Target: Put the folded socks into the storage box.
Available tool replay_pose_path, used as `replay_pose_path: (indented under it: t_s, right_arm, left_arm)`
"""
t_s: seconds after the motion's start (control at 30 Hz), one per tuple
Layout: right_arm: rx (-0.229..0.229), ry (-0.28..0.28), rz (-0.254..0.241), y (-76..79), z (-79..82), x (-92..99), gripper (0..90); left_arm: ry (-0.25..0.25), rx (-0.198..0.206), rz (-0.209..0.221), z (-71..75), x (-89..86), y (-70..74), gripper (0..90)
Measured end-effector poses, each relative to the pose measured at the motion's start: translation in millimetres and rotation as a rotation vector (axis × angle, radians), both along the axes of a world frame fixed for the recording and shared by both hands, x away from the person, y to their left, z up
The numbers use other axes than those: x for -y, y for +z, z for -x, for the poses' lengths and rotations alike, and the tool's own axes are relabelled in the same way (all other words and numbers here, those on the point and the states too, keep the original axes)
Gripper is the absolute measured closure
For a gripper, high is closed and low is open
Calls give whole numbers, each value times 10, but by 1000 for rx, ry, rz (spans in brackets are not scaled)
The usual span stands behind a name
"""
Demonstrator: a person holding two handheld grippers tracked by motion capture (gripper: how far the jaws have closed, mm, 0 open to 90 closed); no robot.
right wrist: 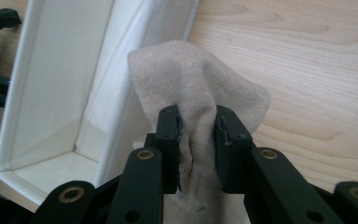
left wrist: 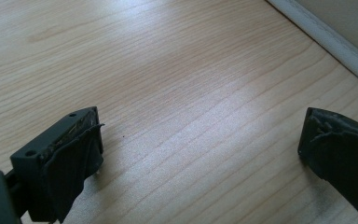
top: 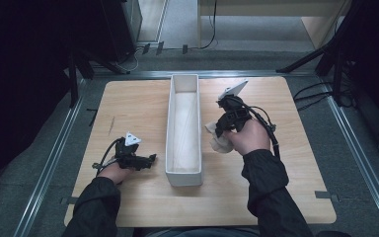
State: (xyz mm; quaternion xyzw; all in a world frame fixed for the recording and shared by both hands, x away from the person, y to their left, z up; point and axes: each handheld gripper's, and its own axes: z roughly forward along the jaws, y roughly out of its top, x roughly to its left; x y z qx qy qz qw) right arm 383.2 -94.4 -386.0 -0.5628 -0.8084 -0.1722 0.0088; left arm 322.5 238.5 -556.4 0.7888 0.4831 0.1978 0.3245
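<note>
Tabletop (top: 128, 106): right tongs (right wrist: 196, 122) pinch bunched cloth (right wrist: 200, 84) beside lengthwise bin (top: 183, 128).

Long bin (top: 183, 173) mid-table (top: 128, 98), left gripper (top: 150, 159) to its left, cloth (top: 218, 142) just right of it

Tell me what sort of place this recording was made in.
Probably a lab or workshop recording station, not a home: a wooden tabletop framed by metal rails, black stand legs and loose cables on a grey floor, and a person working hand-held grippers beside a white bin.
</note>
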Motion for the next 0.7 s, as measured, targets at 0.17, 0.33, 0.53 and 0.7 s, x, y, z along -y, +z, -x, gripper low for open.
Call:
replay_pose_path:
  t_s: [0.17,0.33,0.53,0.7]
  right_arm:
    - [1,11,-11,63,2,-117,736]
    - [1,26,-18,95,3,-220,736]
    - [-3,33,-19,150,13,-386,736]
    - [9,62,-17,227,97,-621,736]
  left_arm:
    - [-3,-1,-4,-10,-1,2,0]
    - [-3,-1,-4,-10,-1,2,0]
    - [-3,0,-3,-10,-1,1,0]
    - [-3,-1,-4,-10,-2,3,0]
